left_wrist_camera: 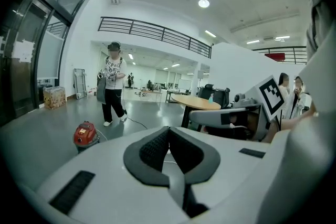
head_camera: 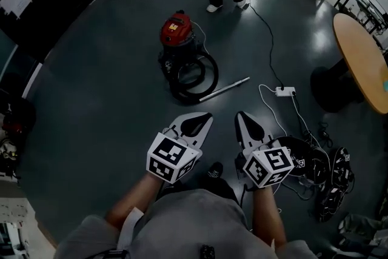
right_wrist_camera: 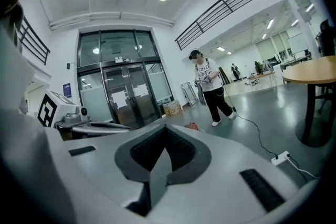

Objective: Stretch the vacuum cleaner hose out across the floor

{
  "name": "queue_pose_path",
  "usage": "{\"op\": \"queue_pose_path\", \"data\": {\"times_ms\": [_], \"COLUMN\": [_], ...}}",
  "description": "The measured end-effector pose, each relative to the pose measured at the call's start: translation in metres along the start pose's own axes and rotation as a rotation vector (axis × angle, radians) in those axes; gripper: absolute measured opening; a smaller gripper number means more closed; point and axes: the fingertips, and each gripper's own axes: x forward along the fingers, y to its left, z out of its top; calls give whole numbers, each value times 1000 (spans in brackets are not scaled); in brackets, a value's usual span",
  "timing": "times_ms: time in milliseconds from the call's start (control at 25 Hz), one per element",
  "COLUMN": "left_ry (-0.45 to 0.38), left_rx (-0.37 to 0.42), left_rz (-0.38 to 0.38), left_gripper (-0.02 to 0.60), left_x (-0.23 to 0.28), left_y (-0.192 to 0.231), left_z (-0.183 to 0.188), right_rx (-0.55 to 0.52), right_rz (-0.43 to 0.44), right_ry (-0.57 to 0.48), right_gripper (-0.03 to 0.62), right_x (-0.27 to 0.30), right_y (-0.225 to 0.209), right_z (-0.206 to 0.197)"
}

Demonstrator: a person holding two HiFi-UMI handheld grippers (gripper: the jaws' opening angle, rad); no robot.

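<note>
Left tongs and right tongs: both fully closed, tips together, nothing between them. They are held side by side above the floor.

Hose: black, coiled in a few loops on the floor ahead of the left tongs, well apart from both pairs. The coil sits against the red vacuum cleaner, which stands just beyond it. A metal tube runs out from the coil toward the right tongs' side and is probably the hose's free end.

Handling (judged):
- The hose is likely light, ribbed and springy. It bends freely and wants to curl back into loops.
- The tube is stiff and smooth, so it may twist or slide in a pinch.
- The vacuum cleaner is the heavier part and could drag along under a hard pull.

Best hold: the hose just behind the tube joint, with the other tongs steadying the coil. Pull low, away from the vacuum cleaner, and keep clear of the power strip ahead of the right tongs.
</note>
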Motion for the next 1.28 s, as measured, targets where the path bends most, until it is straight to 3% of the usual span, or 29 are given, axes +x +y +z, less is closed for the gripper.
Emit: {"op": "queue_pose_path", "data": {"times_ms": [400, 800, 1040, 1280], "left_ry": [40, 69, 111, 192], "left_rx": [-4, -15, -2, -12], "left_rz": [18, -68, -139, -160], "left_gripper": [8, 8, 8, 8], "left_x": [54, 118, 167, 219], "left_y": [0, 57, 101, 137], "left_z": [15, 6, -11, -52], "right_rx": [4, -65, -132, -184], "right_rz": [-34, -99, -138, -158], "right_ry": [-13, 72, 192, 290], "right_gripper": [6, 5, 6, 6], "right_x": [10, 79, 133, 168], "right_y": [-65, -99, -128, -178], "right_z": [25, 34, 13, -25]}}
